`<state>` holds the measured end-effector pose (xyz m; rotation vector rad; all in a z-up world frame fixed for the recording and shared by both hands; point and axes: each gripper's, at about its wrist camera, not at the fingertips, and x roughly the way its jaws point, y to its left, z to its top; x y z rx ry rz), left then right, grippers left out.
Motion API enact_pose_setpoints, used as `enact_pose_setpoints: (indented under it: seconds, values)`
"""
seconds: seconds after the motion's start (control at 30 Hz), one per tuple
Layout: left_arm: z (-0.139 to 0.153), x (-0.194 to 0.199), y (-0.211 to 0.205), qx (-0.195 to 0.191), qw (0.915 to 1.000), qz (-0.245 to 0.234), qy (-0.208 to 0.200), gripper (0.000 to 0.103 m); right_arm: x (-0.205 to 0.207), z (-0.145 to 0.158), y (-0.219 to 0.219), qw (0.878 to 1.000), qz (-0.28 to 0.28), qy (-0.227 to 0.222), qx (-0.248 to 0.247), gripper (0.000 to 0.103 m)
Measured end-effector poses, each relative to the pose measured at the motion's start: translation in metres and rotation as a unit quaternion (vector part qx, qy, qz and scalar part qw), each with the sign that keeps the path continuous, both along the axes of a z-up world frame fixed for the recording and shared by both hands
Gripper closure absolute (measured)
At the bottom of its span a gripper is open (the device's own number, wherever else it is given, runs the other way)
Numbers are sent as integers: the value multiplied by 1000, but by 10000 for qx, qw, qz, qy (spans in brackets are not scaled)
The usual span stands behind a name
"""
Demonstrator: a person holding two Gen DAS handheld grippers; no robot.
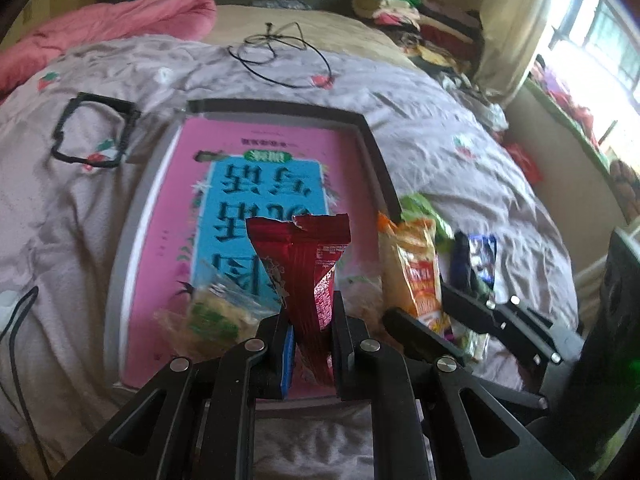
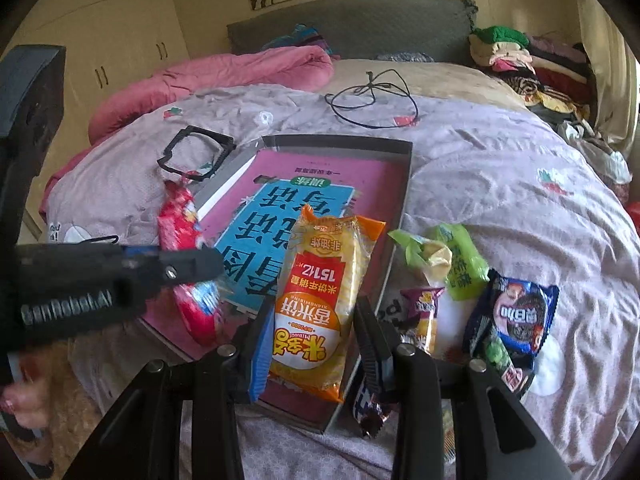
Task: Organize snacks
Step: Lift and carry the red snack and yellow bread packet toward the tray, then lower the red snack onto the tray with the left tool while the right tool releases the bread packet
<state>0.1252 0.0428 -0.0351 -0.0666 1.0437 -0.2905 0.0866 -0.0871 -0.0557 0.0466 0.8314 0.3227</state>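
My left gripper (image 1: 312,332) is shut on a red snack packet (image 1: 308,276) and holds it above the near end of a grey tray (image 1: 376,148) with a pink and blue book in it. The left gripper (image 2: 200,264) and the red packet (image 2: 184,248) also show in the right wrist view. My right gripper (image 2: 312,336) is shut on an orange rice-cracker packet (image 2: 320,300) over the tray's (image 2: 404,200) right edge; this packet also shows in the left wrist view (image 1: 416,268). A pale green packet (image 1: 216,312) lies in the tray.
Loose snacks lie on the bed right of the tray: a green packet (image 2: 452,256), a dark blue cookie packet (image 2: 516,320), a small purple packet (image 2: 420,312). A black frame (image 2: 192,156) and a black cable (image 2: 372,100) lie beyond. Clothes (image 2: 516,60) are piled at the back right.
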Motion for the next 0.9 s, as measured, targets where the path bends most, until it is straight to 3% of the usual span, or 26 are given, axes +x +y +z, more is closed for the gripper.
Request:
enact_pose_setpoints:
  seconds: [0.53,0.9]
  values:
    - [-15,8,4,141,9996,86,232,88,0,-6,4,9998,127,135,40,63]
    - [-15,9,6,155,9995,151,239,87,-8,-6,7,9996,256,96,-3,52]
